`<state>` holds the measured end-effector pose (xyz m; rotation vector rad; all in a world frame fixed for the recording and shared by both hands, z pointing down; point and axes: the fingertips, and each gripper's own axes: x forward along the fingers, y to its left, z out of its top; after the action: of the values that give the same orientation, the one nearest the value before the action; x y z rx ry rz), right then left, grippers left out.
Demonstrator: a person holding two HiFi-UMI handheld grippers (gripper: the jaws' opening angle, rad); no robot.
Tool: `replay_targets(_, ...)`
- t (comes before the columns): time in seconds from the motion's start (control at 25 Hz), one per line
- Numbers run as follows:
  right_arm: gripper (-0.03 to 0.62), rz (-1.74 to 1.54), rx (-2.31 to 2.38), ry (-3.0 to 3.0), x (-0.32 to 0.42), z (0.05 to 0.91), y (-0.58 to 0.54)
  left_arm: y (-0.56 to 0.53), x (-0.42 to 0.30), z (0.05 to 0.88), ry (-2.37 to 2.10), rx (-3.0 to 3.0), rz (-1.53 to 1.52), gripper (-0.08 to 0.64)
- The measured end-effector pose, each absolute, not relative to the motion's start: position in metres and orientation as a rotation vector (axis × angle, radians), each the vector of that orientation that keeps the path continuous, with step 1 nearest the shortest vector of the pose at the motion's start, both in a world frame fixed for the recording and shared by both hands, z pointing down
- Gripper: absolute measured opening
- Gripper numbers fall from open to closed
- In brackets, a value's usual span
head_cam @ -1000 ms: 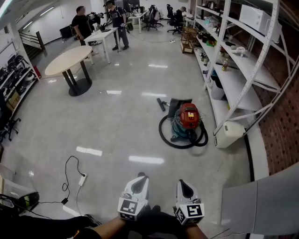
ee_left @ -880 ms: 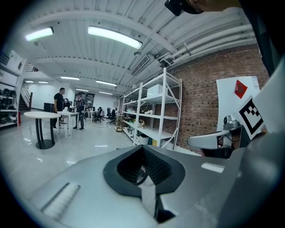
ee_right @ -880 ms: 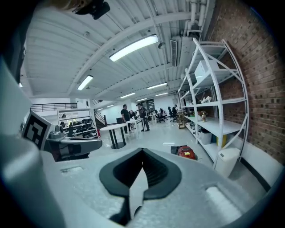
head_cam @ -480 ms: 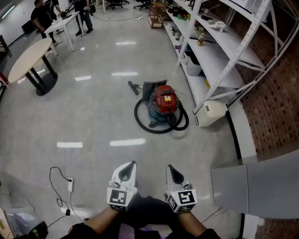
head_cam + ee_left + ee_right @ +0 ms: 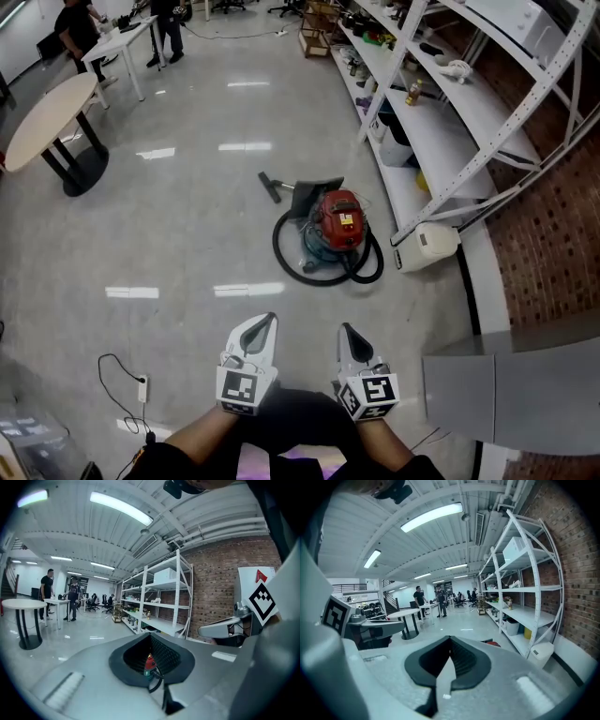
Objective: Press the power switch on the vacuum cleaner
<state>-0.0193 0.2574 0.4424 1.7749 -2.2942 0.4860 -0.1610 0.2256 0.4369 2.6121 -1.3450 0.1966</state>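
The vacuum cleaner point(image 5: 339, 221) stands on the glossy floor ahead of me. It has a red top and a teal body, and its black hose point(image 5: 286, 258) is looped around it. My left gripper point(image 5: 266, 322) and right gripper point(image 5: 346, 330) are held side by side low in the head view, both shut and empty, well short of the vacuum. In the left gripper view the vacuum point(image 5: 148, 663) peeks through the notch of the left gripper point(image 5: 150, 638). In the right gripper view a bit of the vacuum's red top point(image 5: 491, 643) shows past the right gripper point(image 5: 450, 641). I cannot make out the switch.
White shelving point(image 5: 441, 122) runs along the right, with a white box-like appliance point(image 5: 429, 244) on the floor at its foot. The vacuum's floor nozzle point(image 5: 270, 186) lies behind it. An oval table point(image 5: 47, 112) stands far left, a power strip with cable point(image 5: 142, 388) lower left, a grey panel point(image 5: 511, 384) lower right.
The head view has tilted down and the vacuum has drawn nearer, now straight ahead of the two grippers. Both grippers stay shut and side by side.
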Motion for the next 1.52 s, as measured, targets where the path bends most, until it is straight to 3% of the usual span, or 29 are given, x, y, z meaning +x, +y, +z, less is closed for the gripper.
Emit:
replay_targets(0.76,-0.008,0.516,1.751,-2.310,0.001,0.473,0.115,0.098,-0.173,0.455,-1.473,2.532,0.204,0.015)
replay_targets(1.52,-0.008,0.675,1.673,-2.212,0.111,0.560,-0.084,-0.093,-0.048,0.525,-1.408,2.461,0.410,0.015)
